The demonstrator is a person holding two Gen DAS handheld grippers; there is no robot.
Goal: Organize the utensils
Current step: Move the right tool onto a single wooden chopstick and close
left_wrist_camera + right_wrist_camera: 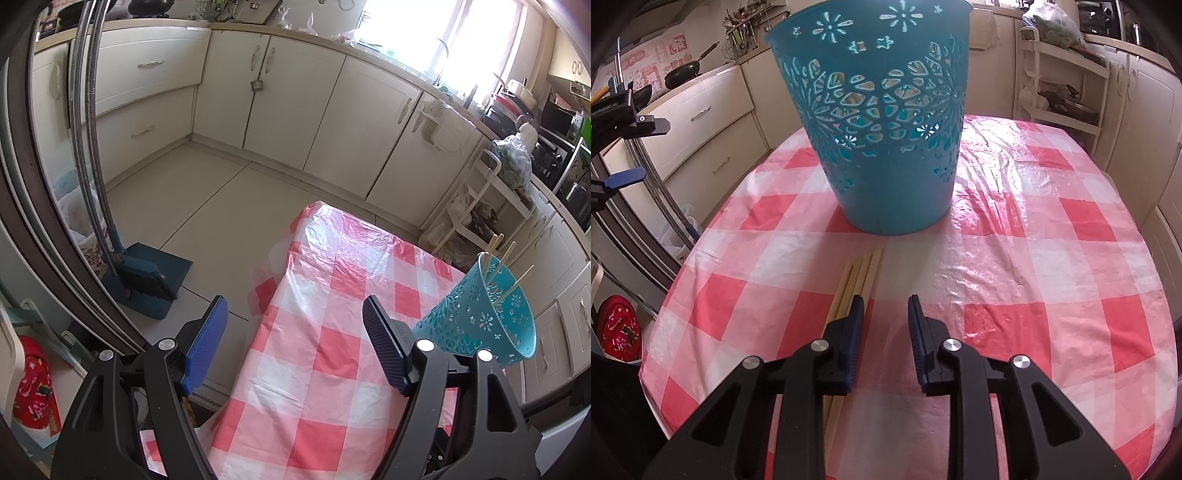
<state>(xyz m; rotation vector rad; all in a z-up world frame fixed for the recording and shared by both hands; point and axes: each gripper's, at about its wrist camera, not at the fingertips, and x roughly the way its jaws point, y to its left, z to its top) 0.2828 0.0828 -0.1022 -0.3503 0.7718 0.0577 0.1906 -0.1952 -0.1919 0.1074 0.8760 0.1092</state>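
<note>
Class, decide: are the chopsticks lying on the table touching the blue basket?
Apart. The right wrist view shows checked cloth between the tips of the chopsticks and the base of the blue basket.

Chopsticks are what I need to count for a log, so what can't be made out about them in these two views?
- Loose chopsticks, right wrist view: near ends hidden under the right gripper, so the count stays uncertain.
- Chopsticks in basket, left wrist view: only tips clear the rim; the rest is hidden by the teal basket.
- Basket top, right wrist view: cut off by the upper edge.
</note>
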